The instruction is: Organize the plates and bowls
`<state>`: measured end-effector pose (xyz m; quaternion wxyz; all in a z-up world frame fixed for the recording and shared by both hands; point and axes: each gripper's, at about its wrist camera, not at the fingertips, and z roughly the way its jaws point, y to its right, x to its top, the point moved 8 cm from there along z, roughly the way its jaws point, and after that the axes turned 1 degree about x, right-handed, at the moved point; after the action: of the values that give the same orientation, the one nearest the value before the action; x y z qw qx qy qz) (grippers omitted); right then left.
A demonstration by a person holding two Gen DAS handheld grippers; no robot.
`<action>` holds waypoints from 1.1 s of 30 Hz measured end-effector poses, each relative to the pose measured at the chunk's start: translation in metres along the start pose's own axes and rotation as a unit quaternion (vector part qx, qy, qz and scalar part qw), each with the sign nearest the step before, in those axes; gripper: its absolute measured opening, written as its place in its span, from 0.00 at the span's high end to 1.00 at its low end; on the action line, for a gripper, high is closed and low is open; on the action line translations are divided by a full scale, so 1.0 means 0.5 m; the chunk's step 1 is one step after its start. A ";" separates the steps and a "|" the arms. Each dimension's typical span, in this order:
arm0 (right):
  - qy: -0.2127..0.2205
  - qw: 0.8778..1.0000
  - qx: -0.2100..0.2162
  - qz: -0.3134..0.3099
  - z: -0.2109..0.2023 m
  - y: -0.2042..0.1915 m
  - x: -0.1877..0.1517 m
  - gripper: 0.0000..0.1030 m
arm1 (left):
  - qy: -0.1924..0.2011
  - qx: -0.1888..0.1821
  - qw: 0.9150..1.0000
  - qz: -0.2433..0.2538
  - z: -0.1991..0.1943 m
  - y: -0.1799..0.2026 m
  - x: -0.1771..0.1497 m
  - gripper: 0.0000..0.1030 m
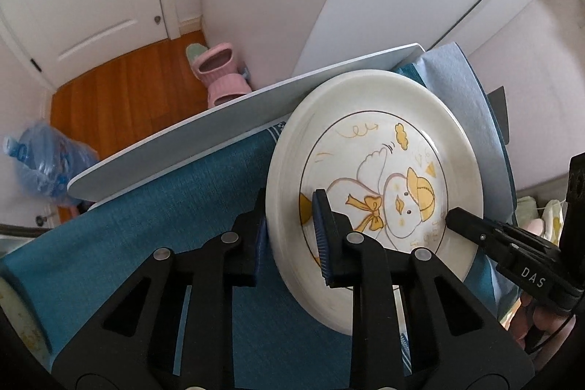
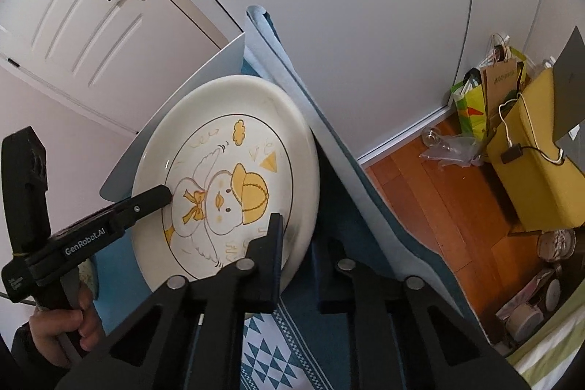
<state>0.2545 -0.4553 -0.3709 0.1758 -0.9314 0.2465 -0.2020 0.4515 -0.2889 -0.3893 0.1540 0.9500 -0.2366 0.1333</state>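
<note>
A round, glossy cream ceramic plate with a yellow-capped cartoon duck painted inside a thin brown ring [image 1: 373, 167] is seen resting on a teal woven cloth [image 1: 190, 192], near the far corner of a pale blue-grey tabletop [image 1: 175, 148]. A broad, smooth raised rim is shown around a shallow flat well; a yellow bow, a small yellow cloud and a yellow triangle are drawn beside the duck. In the right wrist view the same plate [image 2: 226, 170] is found above a white-and-teal diamond pattern woven into the cloth [image 2: 270, 353].

The plate is gripped from both sides. The left gripper [image 1: 290, 225], of matte black plastic with ribbed blue pads, is clenched on the rim at about 8 o'clock of the plate, one finger under the edge and one on the well. The right gripper [image 2: 296, 243] is clamped on the rim at about 5 o'clock in its own view, one finger lying on the painted face and the other outside the edge. Each gripper's finger is also seen in the other's view, its tip laid on the plate's face.

A person's hand [image 2: 62, 328] is seen around the left gripper's black handle.

A warm, glossy wooden plank floor [image 1: 120, 90] is shown at 10 o'clock.
</note>
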 end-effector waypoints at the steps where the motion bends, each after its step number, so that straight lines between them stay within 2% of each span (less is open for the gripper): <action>1: -0.001 1.000 0.002 0.000 0.000 0.001 0.000 0.88 | 0.001 0.001 1.000 0.000 -0.001 0.000 -0.001 0.80; 13: 0.018 0.999 0.011 -0.048 -0.031 -0.016 0.006 0.88 | 0.034 0.005 0.999 -0.005 -0.051 0.010 -0.017 0.81; 22: 0.046 0.992 0.033 -0.112 -0.120 -0.071 0.000 0.88 | 0.095 0.023 0.995 -0.015 -0.197 0.020 -0.053 0.81; 27: 0.039 0.987 0.058 -0.146 -0.174 -0.110 -0.025 0.88 | 0.124 0.034 0.991 -0.037 -0.281 0.014 -0.110 0.81; 33: 0.024 0.976 0.087 -0.196 -0.216 -0.170 -0.096 0.88 | 0.144 0.062 0.985 -0.073 -0.374 -0.017 -0.220 0.81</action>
<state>0.1994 -0.3850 -0.2560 0.2073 -0.9376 0.0444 -0.2757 0.3280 -0.1703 -0.2559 0.1366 0.9434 -0.1335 0.2711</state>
